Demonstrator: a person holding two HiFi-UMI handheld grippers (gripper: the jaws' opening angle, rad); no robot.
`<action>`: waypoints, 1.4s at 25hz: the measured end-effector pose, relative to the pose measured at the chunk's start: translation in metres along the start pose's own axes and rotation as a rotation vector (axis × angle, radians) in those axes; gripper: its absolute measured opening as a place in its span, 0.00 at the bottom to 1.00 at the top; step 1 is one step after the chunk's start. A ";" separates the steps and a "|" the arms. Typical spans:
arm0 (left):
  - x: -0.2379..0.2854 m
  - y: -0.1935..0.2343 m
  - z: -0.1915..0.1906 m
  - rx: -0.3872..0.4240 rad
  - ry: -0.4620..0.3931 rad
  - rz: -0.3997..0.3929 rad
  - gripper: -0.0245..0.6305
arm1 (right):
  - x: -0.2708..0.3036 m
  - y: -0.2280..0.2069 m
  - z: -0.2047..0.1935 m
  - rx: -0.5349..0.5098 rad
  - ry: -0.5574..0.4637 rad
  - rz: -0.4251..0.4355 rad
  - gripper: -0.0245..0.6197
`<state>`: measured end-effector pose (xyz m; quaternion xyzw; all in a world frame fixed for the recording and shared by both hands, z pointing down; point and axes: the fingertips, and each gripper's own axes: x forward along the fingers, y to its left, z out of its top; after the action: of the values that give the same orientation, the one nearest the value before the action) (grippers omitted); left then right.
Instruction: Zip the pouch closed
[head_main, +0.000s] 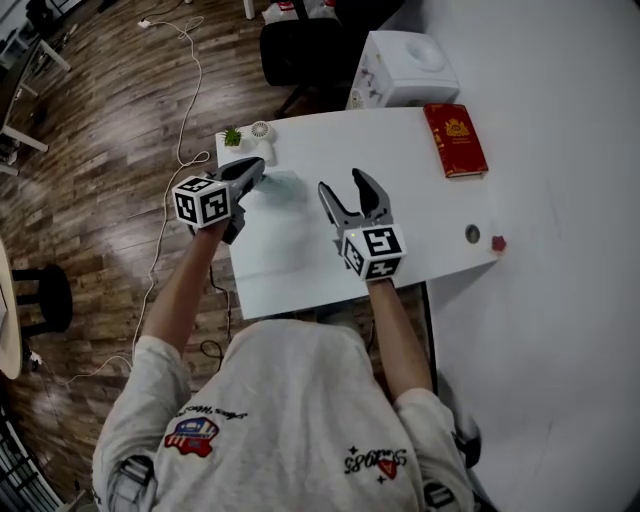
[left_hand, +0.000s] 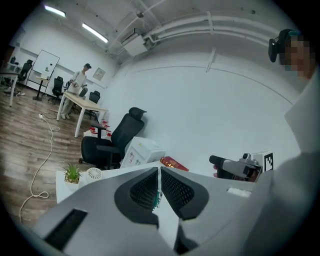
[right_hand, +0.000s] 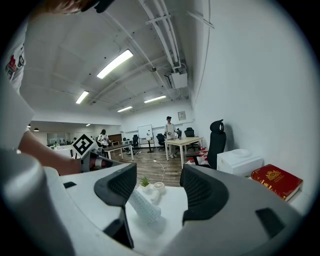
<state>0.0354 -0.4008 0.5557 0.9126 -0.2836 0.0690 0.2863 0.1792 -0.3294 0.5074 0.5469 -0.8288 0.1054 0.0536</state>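
The head view looks steeply down on the white rectangular table (head_main: 420, 200); both gripper views skim nearly level across it — all share the small green potted plant (head_main: 232, 136).

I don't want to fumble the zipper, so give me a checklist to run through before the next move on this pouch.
1. Left gripper holding the pouch: ok, jaws shut on a thin teal edge, seemingly the pouch's.
2. Right gripper free: ok, jaws wide apart, nothing touching them.
3. Pouch lined up for the right gripper: ok, it shows between the open jaws, untouched.
4. Zipper pull located: cannot tell, no slider visible.
5. Zipper open or closed: cannot tell.
6. Clutter kept away: ok, red book, plant and fan sit apart at the table edges.
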 end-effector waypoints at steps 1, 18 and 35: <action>-0.003 0.000 0.003 0.002 -0.007 0.000 0.06 | 0.002 0.003 0.003 -0.004 -0.004 0.005 0.47; -0.093 -0.014 0.070 -0.047 -0.190 -0.045 0.06 | 0.027 0.078 0.034 -0.040 -0.084 0.109 0.47; -0.167 -0.027 0.078 -0.019 -0.250 -0.047 0.06 | 0.038 0.163 0.047 -0.092 -0.116 0.204 0.47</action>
<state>-0.0910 -0.3467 0.4303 0.9177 -0.2961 -0.0548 0.2591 0.0163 -0.3124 0.4504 0.4618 -0.8859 0.0401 0.0195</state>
